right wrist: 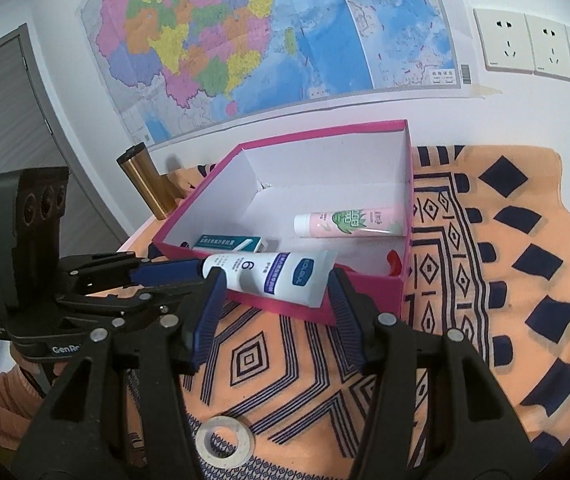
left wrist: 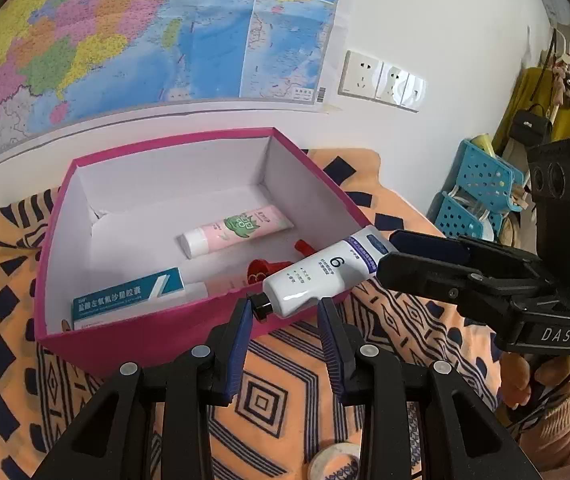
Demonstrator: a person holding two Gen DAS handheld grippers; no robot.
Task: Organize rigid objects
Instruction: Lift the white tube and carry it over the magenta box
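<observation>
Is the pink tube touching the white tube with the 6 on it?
Apart. Left wrist view shows bare box floor between pink tube and white tube.

A white tube marked "6" hangs over the near-right wall of a pink box, its flat end clamped in the right gripper coming in from the right, black cap toward the left gripper. Inside the box: pink tube mid-floor, blue-white carton at near-left wall, red item. Box sits on an orange patterned cloth; tape roll at the cloth's near edge.
</observation>
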